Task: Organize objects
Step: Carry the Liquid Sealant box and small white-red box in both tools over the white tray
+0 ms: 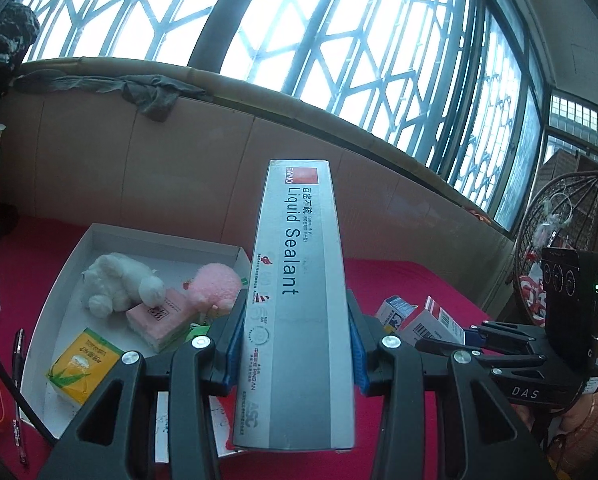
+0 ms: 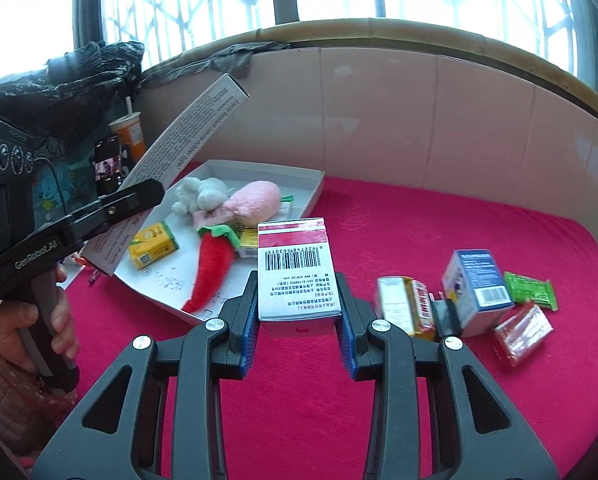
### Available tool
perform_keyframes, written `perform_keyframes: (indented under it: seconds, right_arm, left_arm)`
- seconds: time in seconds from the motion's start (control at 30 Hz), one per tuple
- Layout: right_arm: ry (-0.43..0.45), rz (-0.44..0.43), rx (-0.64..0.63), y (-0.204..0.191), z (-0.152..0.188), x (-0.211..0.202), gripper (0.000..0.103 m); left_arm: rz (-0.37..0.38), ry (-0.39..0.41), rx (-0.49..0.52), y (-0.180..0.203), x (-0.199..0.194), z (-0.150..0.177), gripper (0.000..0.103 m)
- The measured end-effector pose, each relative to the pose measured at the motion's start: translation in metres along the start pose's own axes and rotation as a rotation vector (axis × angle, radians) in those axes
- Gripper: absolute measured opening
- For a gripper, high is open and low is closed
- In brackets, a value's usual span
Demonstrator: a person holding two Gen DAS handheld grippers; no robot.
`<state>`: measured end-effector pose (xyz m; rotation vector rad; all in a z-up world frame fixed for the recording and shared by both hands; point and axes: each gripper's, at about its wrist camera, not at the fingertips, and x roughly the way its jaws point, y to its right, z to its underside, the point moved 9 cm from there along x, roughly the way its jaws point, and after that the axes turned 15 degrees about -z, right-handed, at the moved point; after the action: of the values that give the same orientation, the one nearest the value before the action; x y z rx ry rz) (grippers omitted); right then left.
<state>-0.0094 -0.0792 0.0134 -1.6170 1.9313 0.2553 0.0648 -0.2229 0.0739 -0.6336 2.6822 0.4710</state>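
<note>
Left hand-held gripper (image 1: 297, 344) clamping long sealant box (image 1: 297, 300), right hand-held gripper (image 2: 297, 312) clamping barcoded carton (image 2: 297, 272), white tray (image 2: 313, 196) behind

A red cloth (image 2: 439, 232) covers the flat surface across the lower half of the frame. On it at centre left lies a shallow white tray (image 2: 314, 194) with toys and small packs inside. At the right edge of the cloth sits a cluster: a blue and white box (image 2: 477, 280), a yellow pack (image 2: 399, 304), a green packet (image 2: 533, 286) and a red wrapped packet (image 2: 523, 332). A pen (image 1: 18, 384) lies on the cloth at lower left in the left wrist view.
</note>
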Motion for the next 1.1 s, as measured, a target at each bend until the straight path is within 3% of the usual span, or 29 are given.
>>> perform_keyframes:
  seconds: [0.33,0.57,0.8,1.03,1.1]
  right_arm:
    - [-0.025,-0.08,-0.027,-0.035,-0.017,0.04,0.033]
    - [-0.053,-0.134,-0.003,-0.055,-0.025,0.073,0.033]
    - [-0.101,-0.164,-0.019,-0.073,-0.029,0.107,0.033]
    - [-0.15,-0.2,-0.045,-0.094,-0.024,0.146,0.033]
    - [-0.166,-0.192,-0.047,-0.095,-0.02,0.159,0.033]
  left_arm:
    - [-0.097,-0.014,-0.014,-0.058,0.023,-0.03,0.042]
    - [-0.156,-0.087,-0.005,-0.092,0.056,-0.046,0.042]
    - [-0.174,-0.153,0.054,-0.092,0.083,-0.04,0.042]
    - [-0.141,-0.261,0.03,-0.097,0.116,-0.03,0.042]
    - [-0.162,-0.276,0.052,-0.095,0.124,-0.028,0.043]
